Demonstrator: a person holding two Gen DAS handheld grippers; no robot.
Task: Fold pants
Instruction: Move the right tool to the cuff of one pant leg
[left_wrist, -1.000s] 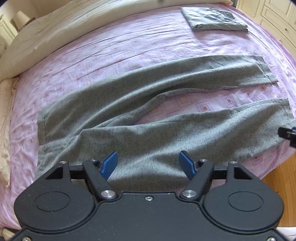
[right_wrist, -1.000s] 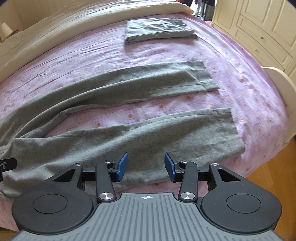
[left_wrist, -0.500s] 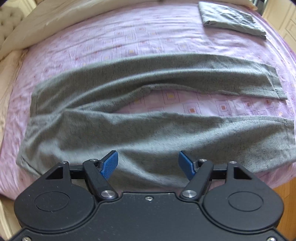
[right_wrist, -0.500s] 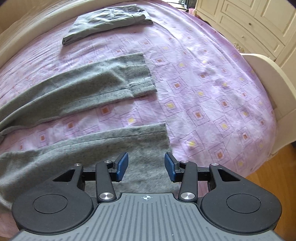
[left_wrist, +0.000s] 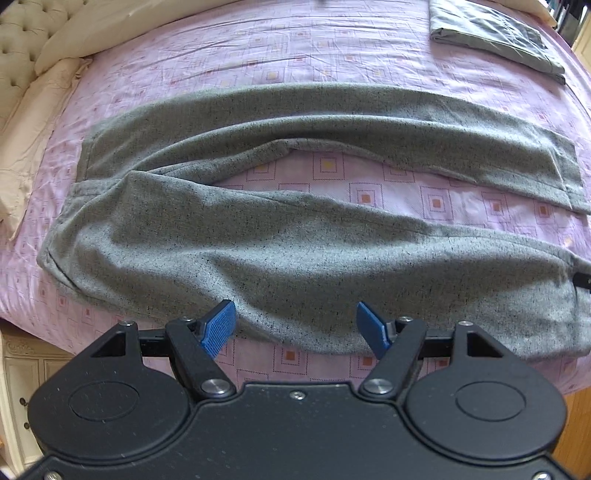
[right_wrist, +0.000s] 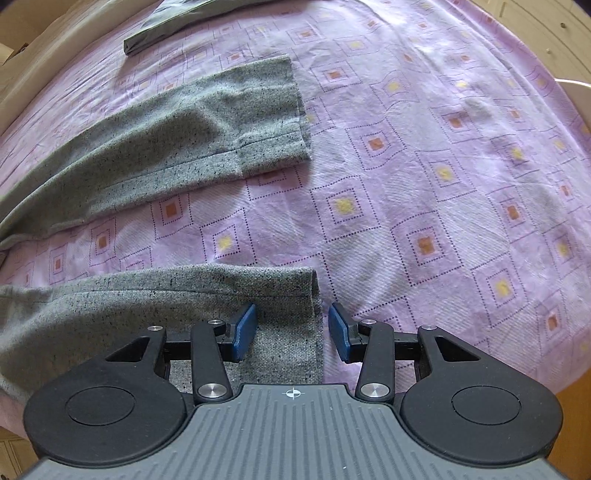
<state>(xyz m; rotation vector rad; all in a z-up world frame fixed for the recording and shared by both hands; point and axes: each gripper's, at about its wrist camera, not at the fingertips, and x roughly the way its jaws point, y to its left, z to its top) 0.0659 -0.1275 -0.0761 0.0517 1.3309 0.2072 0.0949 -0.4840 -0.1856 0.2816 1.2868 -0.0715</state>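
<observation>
The pants (left_wrist: 295, 236) lie flat on the bed (right_wrist: 424, 166), legs apart — ready for folding. The left gripper (left_wrist: 293, 325) hovers wide over the near leg's edge; the right gripper (right_wrist: 291, 326) stands half-open astride its hem, gripping nothing.

1. Left wrist view looks steeply down from the near edge of the lilac-patterned bed (left_wrist: 258, 55) over the speckled grey trousers (left_wrist: 295, 258).
2. Right wrist view sits closer, over the trouser hems.
3. Both share the folded grey garment (left_wrist: 491, 33) at the far side.
</observation>
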